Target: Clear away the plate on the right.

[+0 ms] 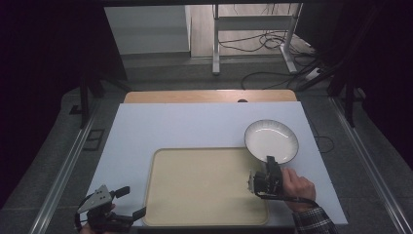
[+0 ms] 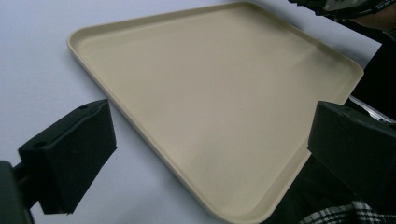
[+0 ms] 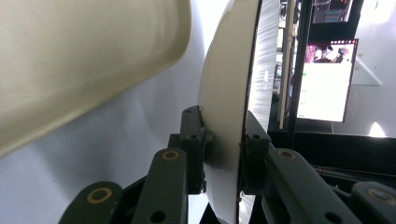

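A white plate (image 1: 271,140) with a dark rim sits at the right of the table, just past the far right corner of a beige tray (image 1: 204,187). My right gripper (image 1: 269,163) is shut on the plate's near rim; in the right gripper view its jaws clamp the plate (image 3: 224,116) edge-on, with the tray (image 3: 79,60) to the left. My left gripper (image 1: 130,202) is at the front left of the table, open, beside the tray's near left corner. In the left gripper view the tray (image 2: 224,93) lies between and beyond the wide-apart jaws.
A pale blue-white mat (image 1: 185,126) covers the table, with a wooden edge (image 1: 209,96) at the far side. Beyond the table are desk legs (image 1: 215,44) and cables (image 1: 263,41) on the floor. Metal rails (image 1: 63,170) run along both sides.
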Action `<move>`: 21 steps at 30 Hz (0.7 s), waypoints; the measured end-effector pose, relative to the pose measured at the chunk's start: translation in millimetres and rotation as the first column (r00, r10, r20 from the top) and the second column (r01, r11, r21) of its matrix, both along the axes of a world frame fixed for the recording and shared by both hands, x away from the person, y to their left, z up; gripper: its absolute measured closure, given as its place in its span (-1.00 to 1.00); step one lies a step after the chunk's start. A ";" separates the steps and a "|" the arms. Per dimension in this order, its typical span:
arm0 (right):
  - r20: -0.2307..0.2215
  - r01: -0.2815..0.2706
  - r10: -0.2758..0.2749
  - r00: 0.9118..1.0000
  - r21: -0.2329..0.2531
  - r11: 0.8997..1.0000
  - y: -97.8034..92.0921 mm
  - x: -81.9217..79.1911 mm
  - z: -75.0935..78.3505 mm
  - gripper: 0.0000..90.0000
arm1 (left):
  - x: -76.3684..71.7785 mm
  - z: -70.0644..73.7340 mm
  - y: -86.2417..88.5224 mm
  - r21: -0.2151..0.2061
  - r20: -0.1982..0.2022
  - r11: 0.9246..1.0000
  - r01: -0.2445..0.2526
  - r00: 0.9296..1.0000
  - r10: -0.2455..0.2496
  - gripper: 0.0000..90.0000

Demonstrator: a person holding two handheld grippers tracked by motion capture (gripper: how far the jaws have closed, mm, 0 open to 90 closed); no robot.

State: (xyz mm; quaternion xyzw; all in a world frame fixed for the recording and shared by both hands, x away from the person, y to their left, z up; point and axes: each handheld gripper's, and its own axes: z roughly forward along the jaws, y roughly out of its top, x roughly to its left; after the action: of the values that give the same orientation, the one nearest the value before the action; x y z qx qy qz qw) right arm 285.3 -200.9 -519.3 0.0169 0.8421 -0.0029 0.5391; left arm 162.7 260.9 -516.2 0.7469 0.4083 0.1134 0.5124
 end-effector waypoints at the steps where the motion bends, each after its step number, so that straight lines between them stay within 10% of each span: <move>1: -0.012 0.019 -0.019 1.000 -0.019 1.000 1.6 -4.2 2.9 0.69 | 0.0 0.0 0.0 0.000 0.000 1.000 0.000 1.000 0.000 -0.98; 18: 0.006 -0.040 0.040 0.999 -0.016 0.999 13.6 -40.7 10.8 0.67 | 0.2 0.0 -0.3 -0.003 -0.003 1.000 -0.004 1.000 0.004 -0.98; 19: 0.060 -0.010 0.013 0.998 -0.043 0.999 15.6 -45.5 10.6 0.67 | 0.2 0.1 -0.2 -0.002 -0.004 1.000 -0.004 1.000 0.004 -0.98; 21: 0.010 -0.049 0.049 0.999 -0.016 0.999 15.7 -46.6 11.3 0.67 | 0.2 0.0 -0.2 -0.002 -0.003 1.000 -0.004 1.000 0.004 -0.98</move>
State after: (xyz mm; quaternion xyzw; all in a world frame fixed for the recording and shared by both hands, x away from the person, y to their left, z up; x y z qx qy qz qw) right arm 238.7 -185.1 -508.1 -0.0083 0.8394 0.0037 0.5435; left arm 162.9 260.7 -516.1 0.7458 0.4109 0.1128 0.5121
